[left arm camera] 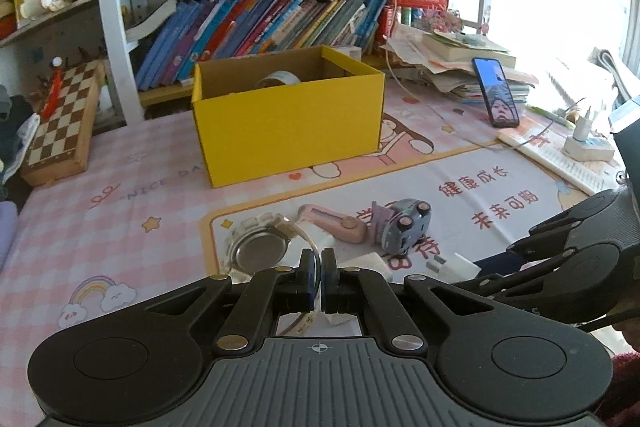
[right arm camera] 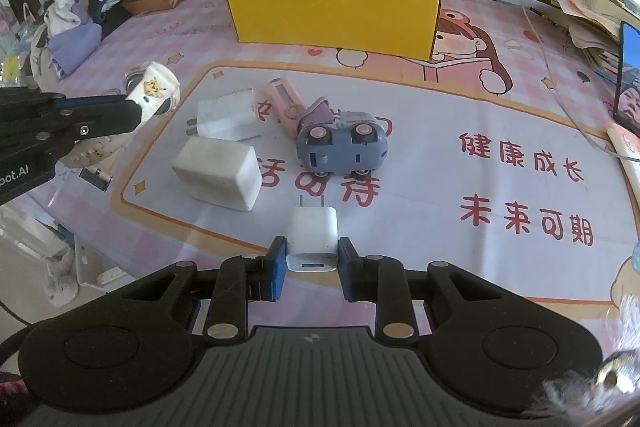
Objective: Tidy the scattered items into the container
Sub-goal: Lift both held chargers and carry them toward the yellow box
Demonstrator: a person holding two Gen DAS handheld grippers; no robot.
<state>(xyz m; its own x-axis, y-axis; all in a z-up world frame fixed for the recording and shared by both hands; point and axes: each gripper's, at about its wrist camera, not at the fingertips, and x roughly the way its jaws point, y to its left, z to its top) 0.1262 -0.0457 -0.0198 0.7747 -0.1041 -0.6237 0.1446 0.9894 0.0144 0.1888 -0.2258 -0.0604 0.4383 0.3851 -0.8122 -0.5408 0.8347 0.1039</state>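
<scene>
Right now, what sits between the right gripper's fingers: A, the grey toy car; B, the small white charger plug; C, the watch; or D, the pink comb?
B: in the right wrist view the small white charger plug lies on the mat between the fingers of the right gripper, prongs pointing away; the jaws flank it with a small gap on one side.

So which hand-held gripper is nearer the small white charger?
Right. The right hand-held gripper brackets the small white charger; the left hand-held gripper is shut on the watch strap.
</scene>
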